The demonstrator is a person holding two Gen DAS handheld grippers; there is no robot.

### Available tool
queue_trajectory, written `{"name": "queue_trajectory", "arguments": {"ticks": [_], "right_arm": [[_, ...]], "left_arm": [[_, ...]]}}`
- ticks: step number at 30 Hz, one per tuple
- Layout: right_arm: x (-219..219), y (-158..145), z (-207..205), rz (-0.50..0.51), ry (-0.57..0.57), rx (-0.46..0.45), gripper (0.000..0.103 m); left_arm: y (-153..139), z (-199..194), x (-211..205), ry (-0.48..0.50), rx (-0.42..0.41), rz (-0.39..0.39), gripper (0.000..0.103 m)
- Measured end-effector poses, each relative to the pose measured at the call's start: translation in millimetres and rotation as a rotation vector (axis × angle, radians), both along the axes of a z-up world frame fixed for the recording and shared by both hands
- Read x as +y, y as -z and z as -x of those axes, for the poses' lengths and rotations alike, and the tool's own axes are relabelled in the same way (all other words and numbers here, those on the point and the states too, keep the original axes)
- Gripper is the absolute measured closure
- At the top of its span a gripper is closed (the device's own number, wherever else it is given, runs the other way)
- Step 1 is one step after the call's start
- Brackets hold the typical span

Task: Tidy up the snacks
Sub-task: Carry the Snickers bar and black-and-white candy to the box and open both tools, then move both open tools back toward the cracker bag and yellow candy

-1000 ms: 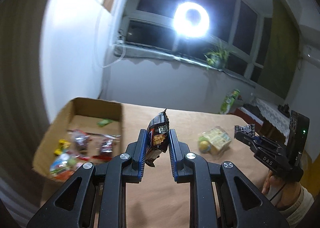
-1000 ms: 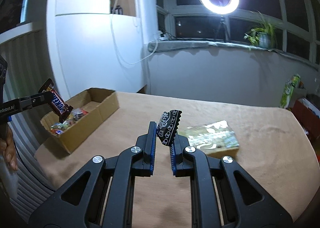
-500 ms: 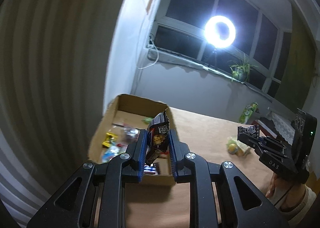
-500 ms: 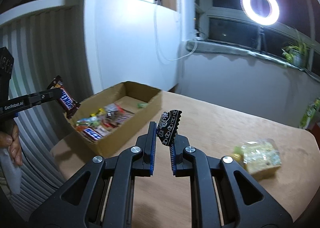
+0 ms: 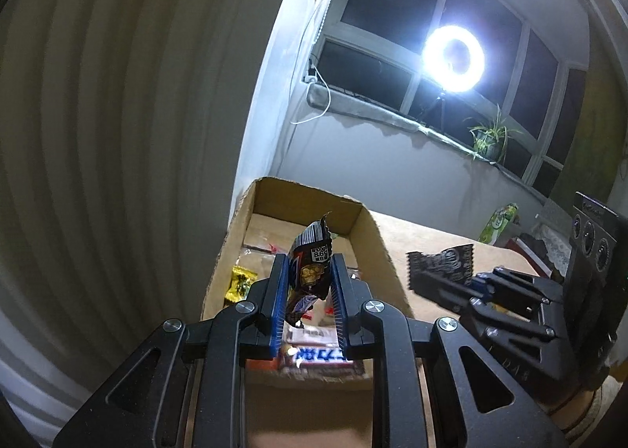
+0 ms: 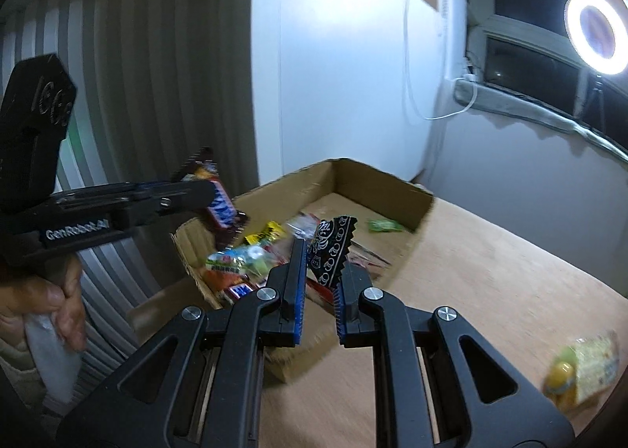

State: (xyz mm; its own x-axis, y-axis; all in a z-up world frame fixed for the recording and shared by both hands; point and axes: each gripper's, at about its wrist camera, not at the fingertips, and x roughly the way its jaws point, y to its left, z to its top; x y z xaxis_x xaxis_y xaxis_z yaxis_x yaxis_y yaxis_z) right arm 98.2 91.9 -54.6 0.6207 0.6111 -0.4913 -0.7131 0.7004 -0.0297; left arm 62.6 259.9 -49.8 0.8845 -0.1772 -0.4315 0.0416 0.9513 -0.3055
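Hanging above the cardboard box [image 5: 376, 251], a brown chocolate bar [image 5: 308, 275] is pinched in the left hand-held gripper [image 5: 308, 302]; a black patterned sachet [image 6: 331, 251] is clamped at its lower edge by the shut right hand-held gripper [image 6: 318, 291]. Both are judged light, crinkly and slippery, best gripped across the flat wrapper.

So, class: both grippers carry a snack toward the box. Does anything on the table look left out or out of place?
Yes. One yellow-green packet lies alone on the table, well apart from the box that holds the other snacks. It looks not yet sorted; blur hides what it is. Nothing looks spilled or damaged.
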Motion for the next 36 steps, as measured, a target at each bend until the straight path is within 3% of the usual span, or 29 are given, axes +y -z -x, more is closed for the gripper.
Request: {"name": "queue_trajectory", "arguments": {"ticks": [7,8,9,10,11,12,13,16,25,36], "right_arm": [[23.7,16.1,-29.5,0.023,-0.003,0.018,0.09],[28.3,20.5,-36.0,0.049,-0.002,0.037,0.084],[30.4,22.9,-39.9,0.063,-0.001,0.047,0.079],[28.6,24.4,-41.2,0.062,0.01,0.04,0.066],[25.4,24.1,-40.3,0.056,0.02,0.026,0.05],[21.4,23.2,-37.9,0.048,0.03,0.008,0.044],[17.2,22.1,-35.1,0.041,0.039,-0.01,0.039],[10.2,22.6,-30.4,0.043,0.044,-0.025,0.039],[-3.3,16.6,-14.1,0.021,0.048,-0.017,0.039],[-22.4,1.7,24.0,0.003,0.033,-0.043,0.037]], "left_arm": [[5.0,-34.0,-3.1,-0.01,0.026,-0.044,0.082],[4.8,-36.7,-4.6,-0.023,0.035,-0.066,0.079],[3.9,-39.2,-8.5,-0.043,0.049,-0.105,0.066],[1.5,-37.8,-12.2,-0.064,0.048,-0.137,0.04],[-1.0,-35.9,-15.1,-0.073,0.033,-0.154,0.03],[-4.8,-30.7,-18.5,-0.081,0.0,-0.174,0.022],[-8.1,-26.1,-22.4,-0.086,-0.019,-0.196,0.022],[-12.0,-21.0,-27.7,-0.088,-0.015,-0.225,0.022],[-22.6,-8.0,-21.8,-0.116,-0.019,-0.218,0.022],[-44.8,14.2,-45.7,-0.125,-0.058,-0.241,0.022]]}}
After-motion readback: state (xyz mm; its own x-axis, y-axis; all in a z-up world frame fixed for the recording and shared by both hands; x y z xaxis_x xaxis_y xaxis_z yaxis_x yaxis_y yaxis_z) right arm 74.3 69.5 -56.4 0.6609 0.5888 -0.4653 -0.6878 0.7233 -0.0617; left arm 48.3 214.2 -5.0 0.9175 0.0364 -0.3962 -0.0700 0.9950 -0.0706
